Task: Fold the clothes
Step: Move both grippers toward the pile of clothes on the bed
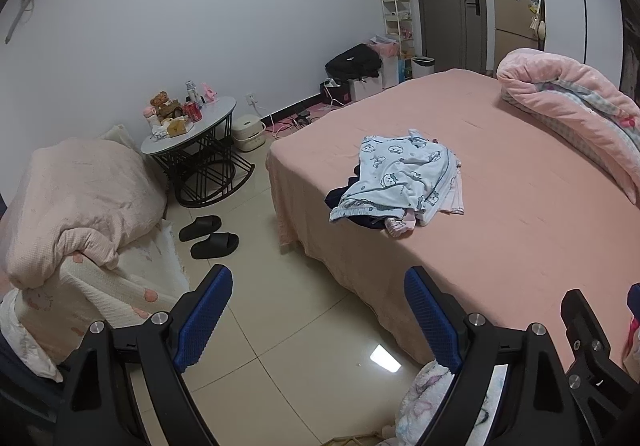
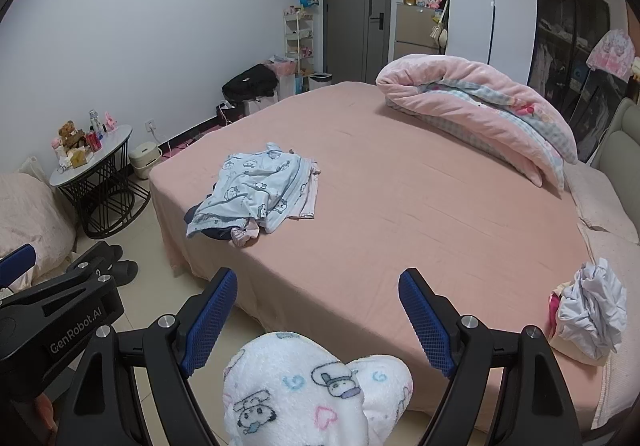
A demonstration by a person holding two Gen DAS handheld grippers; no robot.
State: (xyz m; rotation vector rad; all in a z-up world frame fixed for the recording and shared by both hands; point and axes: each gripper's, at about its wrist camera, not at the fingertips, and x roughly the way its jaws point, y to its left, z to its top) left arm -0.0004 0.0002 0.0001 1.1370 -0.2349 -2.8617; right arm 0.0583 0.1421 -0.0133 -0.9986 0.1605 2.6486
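Note:
A loose pile of clothes (image 1: 400, 181) (image 2: 256, 191) lies near the foot corner of the pink bed (image 1: 512, 213) (image 2: 420, 205); a light blue cartoon-print garment is on top, with dark and pink pieces under it. A second small heap, white and pink cloth (image 2: 588, 310), sits at the bed's right edge. My left gripper (image 1: 318, 320) is open over the floor beside the bed, holding nothing. My right gripper (image 2: 318, 316) is open above the bed's near edge, empty. Both are well short of the pile. A person's fluffy white printed sleeve (image 2: 316, 390) shows below the right gripper.
A rolled pink quilt (image 2: 476, 105) lies at the bed's far side. On the left stand a round side table (image 1: 192, 133) with small items, black slippers (image 1: 208, 234) on the tiled floor, and a pink-covered seat (image 1: 76, 201). Bags and shelves line the far wall.

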